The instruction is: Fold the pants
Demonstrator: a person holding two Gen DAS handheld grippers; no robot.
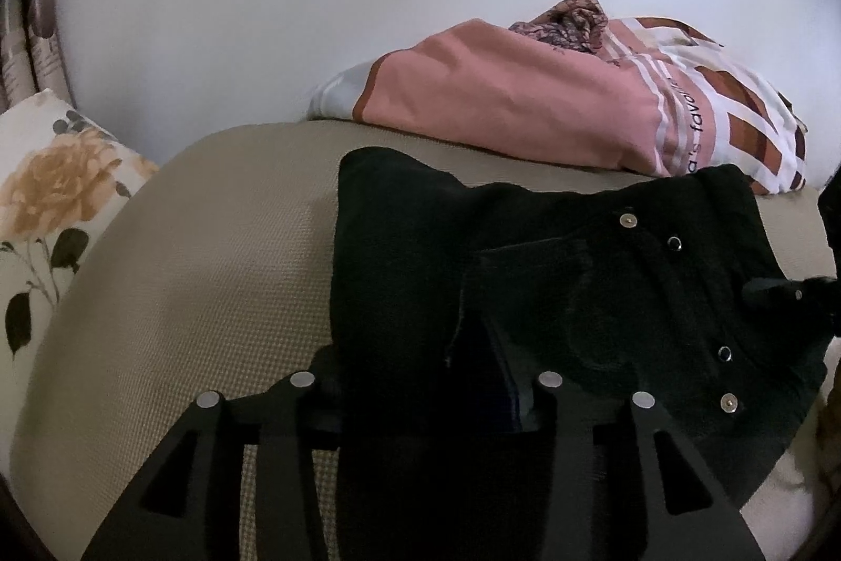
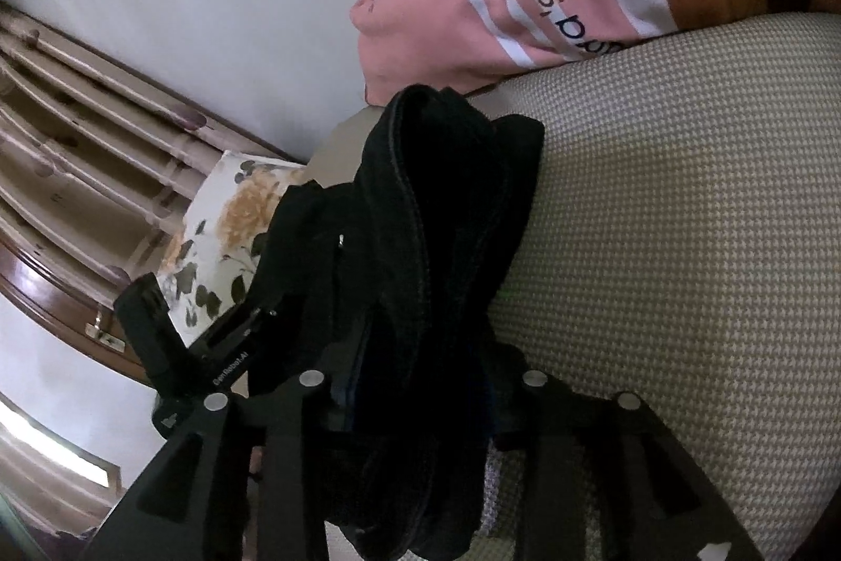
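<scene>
Black pants (image 1: 552,277) fill the gap between the left gripper (image 1: 426,408) jaws; cloth hides the pads, so whether they press on it cannot be told. Folded, with snaps showing, the pants lie on a beige woven cushion (image 1: 200,277). On the right gripper (image 2: 420,403), a thick bunched fold of the pants (image 2: 436,245) sits between the jaws, the pads again hidden and the grip uncertain. Behind the pants a pink lettered pillow (image 1: 525,98) rests against the wall. At far left lies a floral pillow (image 1: 47,193).
</scene>
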